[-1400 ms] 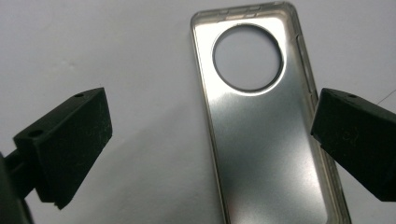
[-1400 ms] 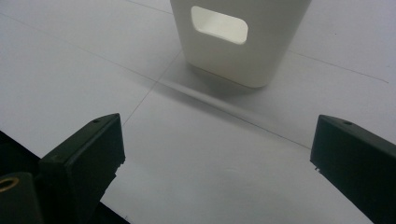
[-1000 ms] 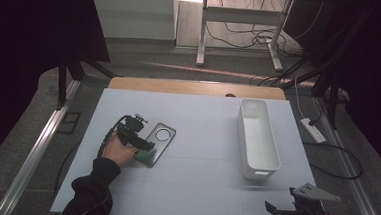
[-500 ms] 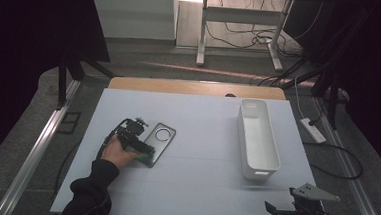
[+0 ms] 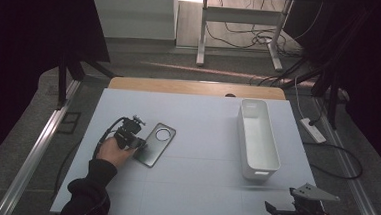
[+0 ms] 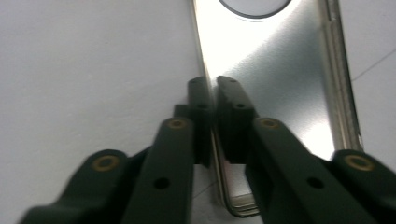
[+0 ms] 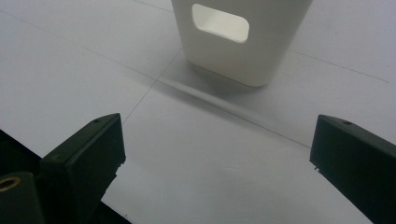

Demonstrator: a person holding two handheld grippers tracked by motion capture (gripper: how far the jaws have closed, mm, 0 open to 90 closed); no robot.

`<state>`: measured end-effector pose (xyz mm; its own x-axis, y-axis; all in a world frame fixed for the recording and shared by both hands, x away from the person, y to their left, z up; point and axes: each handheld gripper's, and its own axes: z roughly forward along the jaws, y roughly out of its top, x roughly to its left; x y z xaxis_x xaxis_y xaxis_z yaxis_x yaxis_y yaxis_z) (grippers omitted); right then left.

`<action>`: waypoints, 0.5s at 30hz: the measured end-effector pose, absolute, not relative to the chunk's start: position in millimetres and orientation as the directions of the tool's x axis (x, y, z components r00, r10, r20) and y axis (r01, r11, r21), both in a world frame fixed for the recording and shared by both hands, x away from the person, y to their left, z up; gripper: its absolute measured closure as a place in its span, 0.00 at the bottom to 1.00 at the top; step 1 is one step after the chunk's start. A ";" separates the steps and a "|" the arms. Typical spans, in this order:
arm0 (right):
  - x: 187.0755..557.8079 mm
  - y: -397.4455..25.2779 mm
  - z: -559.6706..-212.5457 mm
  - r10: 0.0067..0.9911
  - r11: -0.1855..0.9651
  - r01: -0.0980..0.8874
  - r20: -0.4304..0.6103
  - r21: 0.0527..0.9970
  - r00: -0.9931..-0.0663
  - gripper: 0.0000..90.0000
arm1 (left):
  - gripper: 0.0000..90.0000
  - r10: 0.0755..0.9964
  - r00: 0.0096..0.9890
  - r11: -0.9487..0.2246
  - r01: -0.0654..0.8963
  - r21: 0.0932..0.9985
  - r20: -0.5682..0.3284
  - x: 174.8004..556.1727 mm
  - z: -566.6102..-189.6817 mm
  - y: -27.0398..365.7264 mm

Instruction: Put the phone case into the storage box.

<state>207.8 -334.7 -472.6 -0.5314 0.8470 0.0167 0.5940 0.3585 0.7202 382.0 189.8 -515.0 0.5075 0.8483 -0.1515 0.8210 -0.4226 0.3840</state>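
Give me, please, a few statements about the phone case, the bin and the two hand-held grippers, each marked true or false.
1. The left hand-held gripper is shut on the edge of the phone case. True.
2. The right hand-held gripper holds the bin. False: its jaws stand wide open, short of the bin.
3. The phone case lies inside the bin. False: it lies on the table, left of the bin.
4. The bin stands upright, and its inside looks empty. True.
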 end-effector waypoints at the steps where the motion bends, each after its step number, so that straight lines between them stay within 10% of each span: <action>1: 207.7 -334.8 -472.4 0.847 0.360 0.595 0.016 0.719 -0.532 0.03 | 0.95 0.848 0.506 -0.419 0.823 0.384 -0.157 382.0 -515.1 190.2; 15: 207.2 -334.8 -472.2 0.849 0.358 0.596 0.016 0.719 -0.528 0.03 | 0.99 0.838 0.515 -0.385 0.792 0.473 -0.179 370.3 -522.1 197.0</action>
